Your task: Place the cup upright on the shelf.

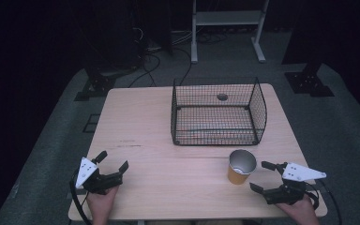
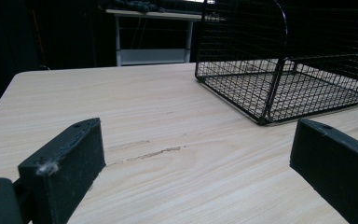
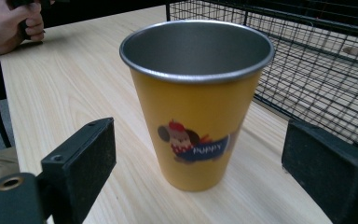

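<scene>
A yellow metal cup (image 1: 240,167) with a cartoon puppy print stands upright on the wooden table (image 1: 140,122), near the front right. My right gripper (image 1: 259,176) is just right of it, open and pointing at it. In the right gripper view the cup (image 3: 196,107) sits just ahead of the gap between the spread jaws of this gripper (image 3: 198,154), untouched. My left gripper (image 1: 113,160) rests open at the front left with nothing between its fingers. In its own view this gripper (image 2: 198,158) faces bare tabletop.
A black wire basket (image 1: 218,115) stands at the back middle of the table, open at the top and empty; it also appears in the left gripper view (image 2: 284,70). The person's other hand (image 3: 14,23) shows far off. A white rack (image 1: 227,28) stands beyond the table.
</scene>
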Demonstrator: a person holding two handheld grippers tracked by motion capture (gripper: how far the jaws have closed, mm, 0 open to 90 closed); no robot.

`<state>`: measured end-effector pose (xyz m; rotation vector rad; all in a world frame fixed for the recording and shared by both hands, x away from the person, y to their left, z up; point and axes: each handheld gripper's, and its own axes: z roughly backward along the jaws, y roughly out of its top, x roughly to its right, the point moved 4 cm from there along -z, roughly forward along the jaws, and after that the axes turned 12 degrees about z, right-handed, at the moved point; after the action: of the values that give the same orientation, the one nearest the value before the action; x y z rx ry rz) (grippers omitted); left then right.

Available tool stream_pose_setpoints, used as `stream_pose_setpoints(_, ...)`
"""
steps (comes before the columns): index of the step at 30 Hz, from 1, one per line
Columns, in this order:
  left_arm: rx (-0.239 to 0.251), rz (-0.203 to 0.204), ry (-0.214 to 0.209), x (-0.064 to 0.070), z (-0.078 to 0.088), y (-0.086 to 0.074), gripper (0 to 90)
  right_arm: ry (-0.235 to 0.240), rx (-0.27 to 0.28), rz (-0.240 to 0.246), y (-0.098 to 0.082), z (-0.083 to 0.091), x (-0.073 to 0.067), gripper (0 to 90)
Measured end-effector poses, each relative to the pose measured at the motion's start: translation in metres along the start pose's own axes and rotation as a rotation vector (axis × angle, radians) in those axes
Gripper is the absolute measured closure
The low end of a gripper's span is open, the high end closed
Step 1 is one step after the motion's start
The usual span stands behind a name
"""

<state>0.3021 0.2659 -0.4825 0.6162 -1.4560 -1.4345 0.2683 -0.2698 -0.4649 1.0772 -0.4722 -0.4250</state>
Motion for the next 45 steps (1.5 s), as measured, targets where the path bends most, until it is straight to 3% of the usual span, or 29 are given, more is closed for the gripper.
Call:
stream_pose_setpoints(7,0.000,0.000,-0.002,0.000,0.000,0.000,2.4,0.003,-0.002,0.005,0.006,-0.009,0.000,7.0)
stream_pose_setpoints(9,-0.002,-0.001,-0.004,0.001,0.000,0.000,2.4,-0.004,-0.008,0.001,0.007,-0.012,0.000,2.4)
stream_pose_setpoints(31,-0.005,-0.004,-0.007,0.001,0.000,-0.001,2.4,0.036,-0.016,0.012,0.028,-0.042,0.002,2.2)
stream_pose_setpoints(34,-0.004,-0.003,-0.007,0.001,0.000,-0.001,2.4,0.041,-0.026,0.016,0.028,-0.045,0.002,3.7)
stream_pose_setpoints(36,-0.003,-0.002,-0.008,0.001,0.000,0.000,2.4,0.030,-0.027,0.018,0.029,-0.045,0.004,11.5)
stream_pose_setpoints(45,-0.001,-0.001,-0.007,0.001,0.000,0.000,2.4,0.074,-0.037,0.016,0.038,-0.044,0.008,11.7)
